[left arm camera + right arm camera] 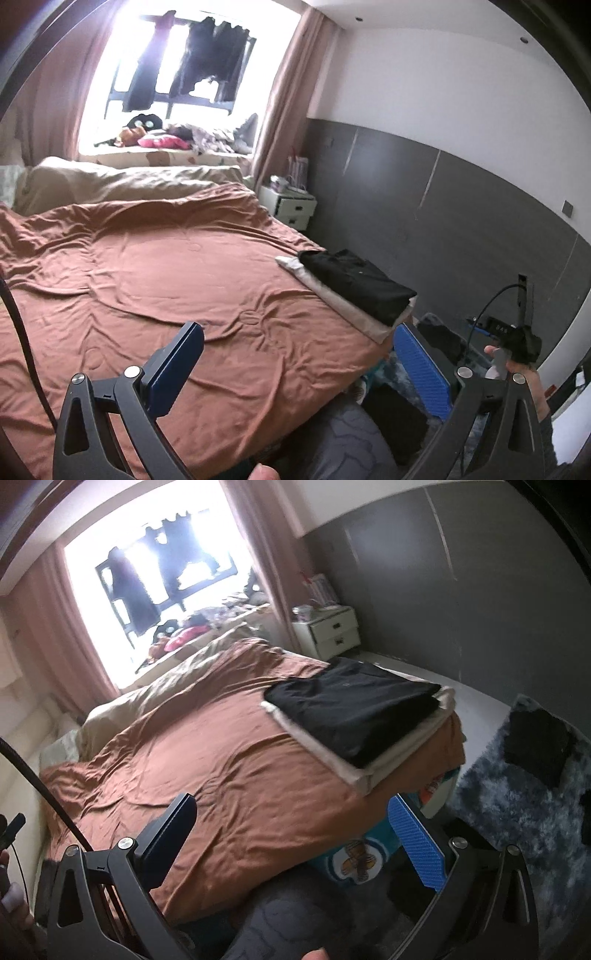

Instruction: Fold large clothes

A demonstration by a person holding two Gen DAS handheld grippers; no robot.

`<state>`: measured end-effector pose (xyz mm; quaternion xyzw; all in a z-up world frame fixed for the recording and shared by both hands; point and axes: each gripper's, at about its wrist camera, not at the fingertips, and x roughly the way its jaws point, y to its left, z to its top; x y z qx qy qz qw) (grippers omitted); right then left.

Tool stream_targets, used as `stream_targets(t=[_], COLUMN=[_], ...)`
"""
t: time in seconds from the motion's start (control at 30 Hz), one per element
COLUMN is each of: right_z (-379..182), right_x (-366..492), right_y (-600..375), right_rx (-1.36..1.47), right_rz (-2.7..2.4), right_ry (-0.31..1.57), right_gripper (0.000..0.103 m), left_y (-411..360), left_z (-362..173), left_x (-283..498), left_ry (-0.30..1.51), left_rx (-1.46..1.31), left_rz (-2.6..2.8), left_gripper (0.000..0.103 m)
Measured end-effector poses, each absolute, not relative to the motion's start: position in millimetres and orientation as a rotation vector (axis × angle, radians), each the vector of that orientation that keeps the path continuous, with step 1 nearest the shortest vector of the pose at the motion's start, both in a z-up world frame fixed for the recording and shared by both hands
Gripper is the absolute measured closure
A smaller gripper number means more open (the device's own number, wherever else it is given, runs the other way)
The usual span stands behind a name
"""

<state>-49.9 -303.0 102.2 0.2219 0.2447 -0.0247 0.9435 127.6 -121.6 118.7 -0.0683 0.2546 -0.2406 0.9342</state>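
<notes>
A folded black garment lies on top of a folded beige one at the right edge of the bed's rust-brown cover. My left gripper hovers open above the bed's near corner, nothing between its blue pads. My right gripper is also open and empty, held over the bed's near edge, short of the stack. A dark garment lies crumpled on the shaggy grey rug.
A white nightstand stands by the grey wall panel. The window sill holds toys and clothes, with dark clothes hanging in the window. A beige duvet bunches at the bed's far end. The person's hand holds the other gripper.
</notes>
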Motion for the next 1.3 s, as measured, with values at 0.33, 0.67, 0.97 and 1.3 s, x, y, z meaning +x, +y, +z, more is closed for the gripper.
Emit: stream_targets(t=[0.33, 0.67, 0.97, 1.3], right_z=[85, 64, 45, 44], right_x=[-86, -99, -95, -100], right_y=[-256, -217, -195, -170], right_rx=[0.398, 0.352, 0.369, 0.339], right_rz=[-0.026, 0.02, 0.023, 0.047], right_ry=[0.431, 0.436, 0.449, 0.45], right_gripper=[0.0, 0.0, 0.0, 0.0], left_y=[-79, -58, -59, -57], left_z=[101, 65, 50, 52], left_x=[76, 29, 11, 4], left_ry=[0.465, 0.442, 0.45, 0.433], left_rx=[-0.128, -0.11, -0.085, -0.087], left_rz=[-0.383, -0.262, -0.211, -0.187], left_gripper=[0.0, 0.0, 0.0, 0.0])
